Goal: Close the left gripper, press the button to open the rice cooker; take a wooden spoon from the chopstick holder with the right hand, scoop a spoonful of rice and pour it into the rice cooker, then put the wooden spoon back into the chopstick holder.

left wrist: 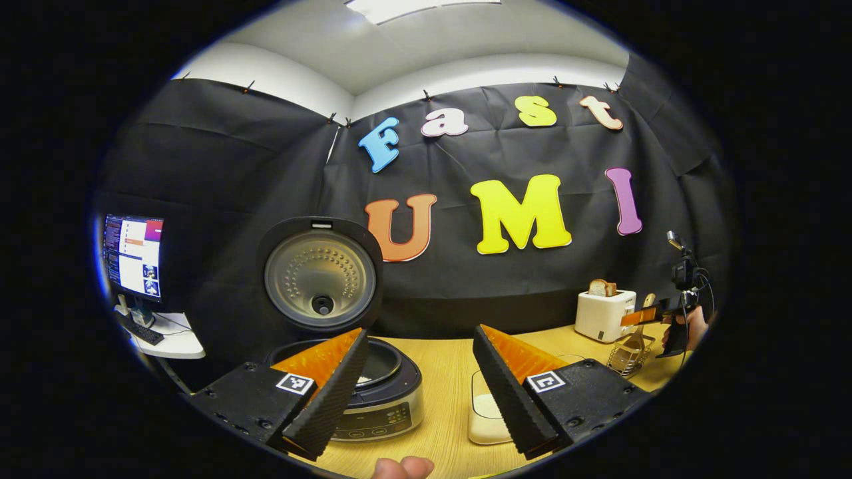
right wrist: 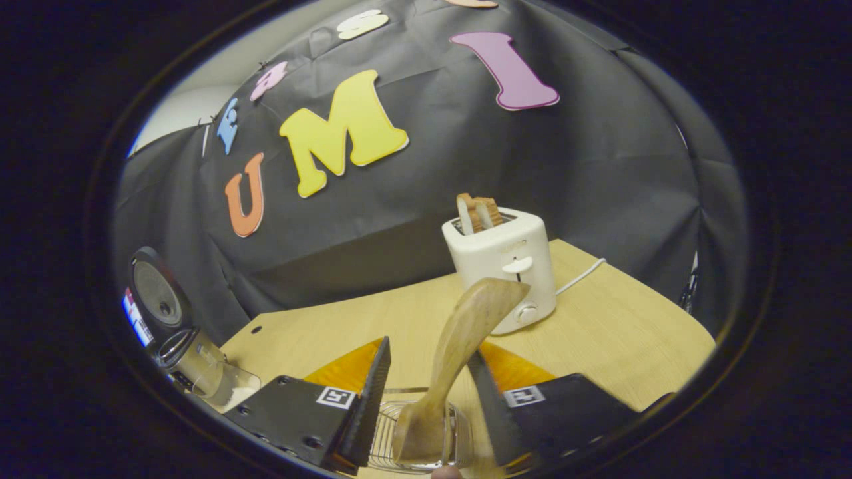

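A recording booth set up as a mock kitchen: black cloth wall (left wrist: pixel 466 279) pinned up behind a wooden bench (right wrist: pixel 599 332) carrying a rice cooker (left wrist: pixel 373 392) and toaster (right wrist: pixel 506 266), with a computer monitor (left wrist: pixel 133 256) at far left.

The left gripper view is looking level along its tool (left wrist: pixel 419 392) from just above the bench (left wrist: pixel 446 372), facing the back wall, close to the open cooker (left wrist: pixel 346 372). The right gripper view is tilting, looking down past its tool (right wrist: pixel 426 406) at the holder (right wrist: pixel 413 432) right beneath. Both views are sharing the toaster (left wrist: pixel 604 314) (right wrist: pixel 504 266), cooker (right wrist: pixel 176 332) and bench (right wrist: pixel 619 332).
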The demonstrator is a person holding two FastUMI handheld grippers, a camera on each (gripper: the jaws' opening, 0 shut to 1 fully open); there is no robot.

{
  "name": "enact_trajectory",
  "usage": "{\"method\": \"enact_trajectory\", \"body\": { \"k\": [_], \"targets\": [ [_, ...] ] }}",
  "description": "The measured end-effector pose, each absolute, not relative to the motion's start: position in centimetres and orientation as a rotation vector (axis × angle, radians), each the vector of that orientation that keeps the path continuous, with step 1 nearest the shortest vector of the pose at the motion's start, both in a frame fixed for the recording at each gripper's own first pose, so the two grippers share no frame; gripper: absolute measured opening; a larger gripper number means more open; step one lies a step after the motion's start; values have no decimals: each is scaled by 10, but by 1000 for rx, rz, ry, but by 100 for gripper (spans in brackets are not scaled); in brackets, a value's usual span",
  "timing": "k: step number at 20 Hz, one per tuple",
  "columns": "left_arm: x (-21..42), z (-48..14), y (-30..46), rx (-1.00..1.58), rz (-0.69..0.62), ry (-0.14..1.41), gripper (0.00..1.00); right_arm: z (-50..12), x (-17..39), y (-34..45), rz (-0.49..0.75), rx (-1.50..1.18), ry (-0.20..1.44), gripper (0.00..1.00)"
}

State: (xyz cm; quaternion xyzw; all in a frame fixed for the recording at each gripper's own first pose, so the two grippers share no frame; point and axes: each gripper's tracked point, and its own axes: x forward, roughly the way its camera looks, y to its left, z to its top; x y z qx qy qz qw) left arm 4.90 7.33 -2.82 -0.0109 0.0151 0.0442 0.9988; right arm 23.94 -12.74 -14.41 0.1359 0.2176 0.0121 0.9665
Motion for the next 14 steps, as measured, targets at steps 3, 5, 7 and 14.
{"method": "enact_trajectory", "body": {
  "k": [3,5,7,14],
  "targets": [
    [47,-30,78,-12,92,34,100,-151,250,-133,-6,327,445,19],
    [46,-32,83,-15,101,42,100,-145,241,-131,-7,382,457,12],
    [45,-32,85,-20,102,44,100,-144,238,-129,-3,370,458,6],
    [41,-28,86,-10,92,47,100,-94,230,-124,-37,288,341,0]
  ]
}}
